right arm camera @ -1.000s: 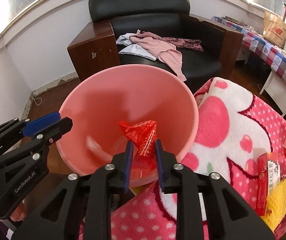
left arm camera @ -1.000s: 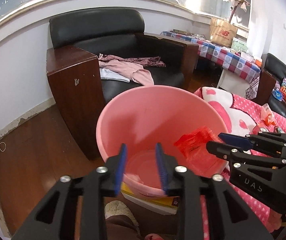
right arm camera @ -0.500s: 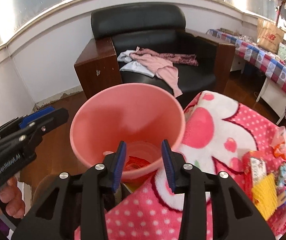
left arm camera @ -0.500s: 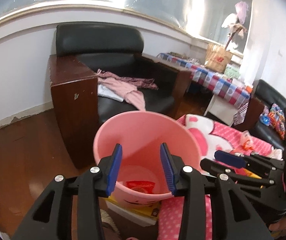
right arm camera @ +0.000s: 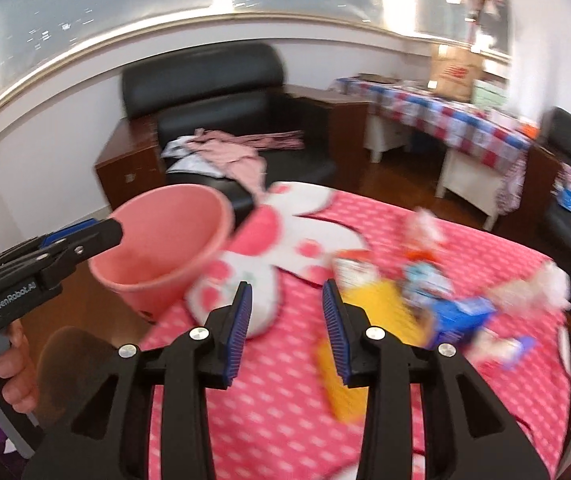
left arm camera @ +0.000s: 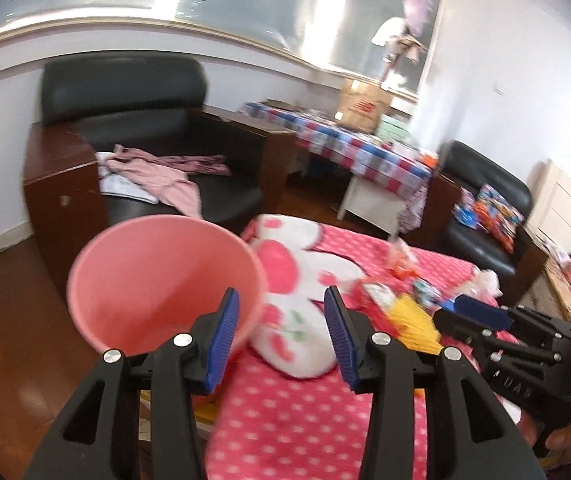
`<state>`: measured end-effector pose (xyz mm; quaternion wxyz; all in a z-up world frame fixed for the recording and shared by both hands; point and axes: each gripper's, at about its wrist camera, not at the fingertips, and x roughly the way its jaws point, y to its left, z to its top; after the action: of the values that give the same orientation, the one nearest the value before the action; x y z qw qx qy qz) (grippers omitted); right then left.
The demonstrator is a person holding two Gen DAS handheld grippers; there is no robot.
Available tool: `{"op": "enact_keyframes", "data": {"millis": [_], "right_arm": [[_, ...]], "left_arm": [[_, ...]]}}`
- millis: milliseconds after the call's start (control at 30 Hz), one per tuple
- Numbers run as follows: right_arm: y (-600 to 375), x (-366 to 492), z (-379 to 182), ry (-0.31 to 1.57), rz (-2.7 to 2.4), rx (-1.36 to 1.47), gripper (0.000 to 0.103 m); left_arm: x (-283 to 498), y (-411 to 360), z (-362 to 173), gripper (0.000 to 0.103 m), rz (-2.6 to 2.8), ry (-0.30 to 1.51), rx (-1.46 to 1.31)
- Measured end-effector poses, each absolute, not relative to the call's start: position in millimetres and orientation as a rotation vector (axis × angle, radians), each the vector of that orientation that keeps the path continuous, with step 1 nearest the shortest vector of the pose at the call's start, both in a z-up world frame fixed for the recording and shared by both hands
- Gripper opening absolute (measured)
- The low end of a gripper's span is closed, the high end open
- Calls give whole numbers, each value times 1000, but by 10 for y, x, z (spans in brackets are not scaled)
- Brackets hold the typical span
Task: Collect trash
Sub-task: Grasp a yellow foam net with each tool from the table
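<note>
A pink plastic bucket (left arm camera: pixel 157 280) stands at the left edge of the bed, also in the right wrist view (right arm camera: pixel 165 248); its inside is hidden from here. Trash lies on the pink dotted blanket (right arm camera: pixel 277 408): a yellow packet (right arm camera: pixel 349 372), a blue wrapper (right arm camera: pixel 461 316), red and white wrappers (right arm camera: pixel 421 248). The yellow packet also shows in the left wrist view (left arm camera: pixel 409 320). My left gripper (left arm camera: pixel 281 336) is open and empty beside the bucket's rim. My right gripper (right arm camera: pixel 285 328) is open and empty above the blanket, left of the yellow packet.
A black armchair (left arm camera: pixel 157 132) with pink clothes (left arm camera: pixel 153 180) stands behind the bucket. A table with a checked cloth (left arm camera: pixel 357 152) stands at the back. A second black chair (left arm camera: pixel 485 216) holds colourful packets. The wooden floor (left arm camera: pixel 5 320) lies left of the bed.
My right gripper let the red wrapper drop into the bucket and opened. Both grippers pulled back and swung right, toward the trash on the blanket; the left one opened wider.
</note>
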<state>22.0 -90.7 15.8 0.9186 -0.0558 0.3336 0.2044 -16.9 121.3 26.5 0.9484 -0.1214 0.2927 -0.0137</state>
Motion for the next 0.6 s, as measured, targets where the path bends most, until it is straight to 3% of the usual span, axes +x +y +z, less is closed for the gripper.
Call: {"op": "enact_keyframes", "data": {"millis": [267, 600], "right_arm": [[-1879, 186, 41, 716, 240, -10, 37], [-2311, 232, -113, 745, 193, 56, 38]], "left_arm": [[-19, 612, 101, 48, -164, 691, -261], [366, -86, -259, 48, -271, 874, -289]]}}
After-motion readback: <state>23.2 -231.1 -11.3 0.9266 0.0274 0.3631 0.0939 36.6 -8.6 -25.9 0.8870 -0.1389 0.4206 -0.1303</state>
